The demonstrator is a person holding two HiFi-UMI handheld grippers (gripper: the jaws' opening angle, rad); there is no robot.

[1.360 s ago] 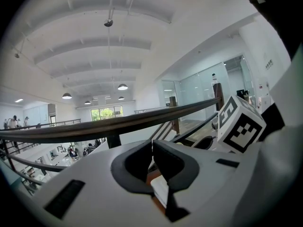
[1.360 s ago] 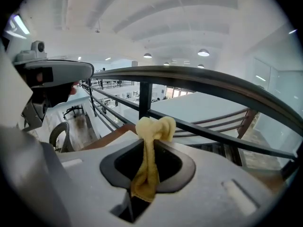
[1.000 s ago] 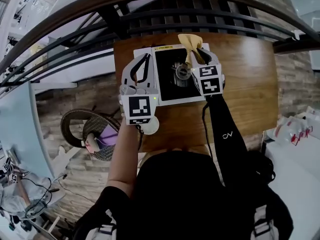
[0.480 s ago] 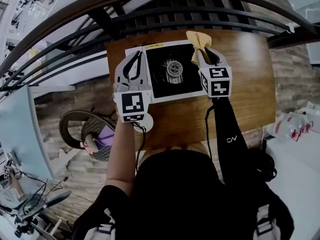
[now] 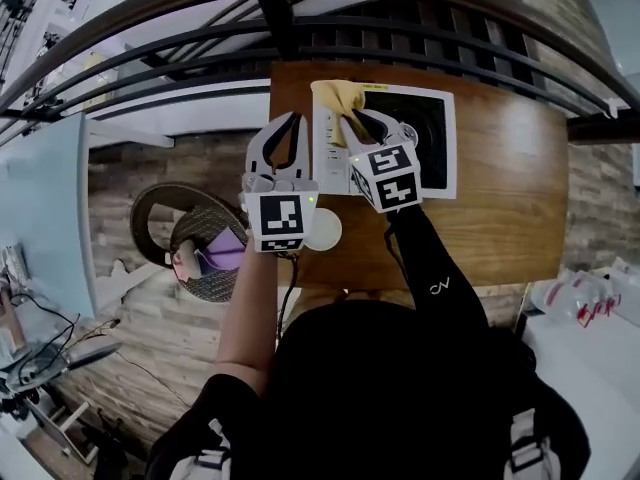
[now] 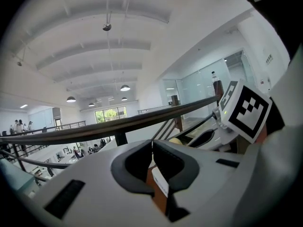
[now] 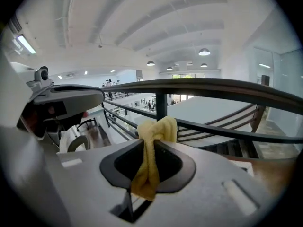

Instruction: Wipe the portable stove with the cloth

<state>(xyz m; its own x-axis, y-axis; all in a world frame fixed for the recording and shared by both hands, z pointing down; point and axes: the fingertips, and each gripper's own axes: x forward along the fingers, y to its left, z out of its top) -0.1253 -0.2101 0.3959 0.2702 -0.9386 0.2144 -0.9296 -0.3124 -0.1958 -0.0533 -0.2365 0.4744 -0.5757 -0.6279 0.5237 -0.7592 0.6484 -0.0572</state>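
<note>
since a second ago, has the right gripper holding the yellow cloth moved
Yes: leftwards. Against the white portable stove, the right gripper with the yellow cloth went from its right edge to its left end.

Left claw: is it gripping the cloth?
No, the cloth is pinched in the right claw; the left claw is shut with nothing between its jaws.

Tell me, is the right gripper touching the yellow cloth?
Touching. In the right gripper view, the right gripper has its jaws closed on the yellow cloth, which is pinched between them and bunches out past the tips.
</note>
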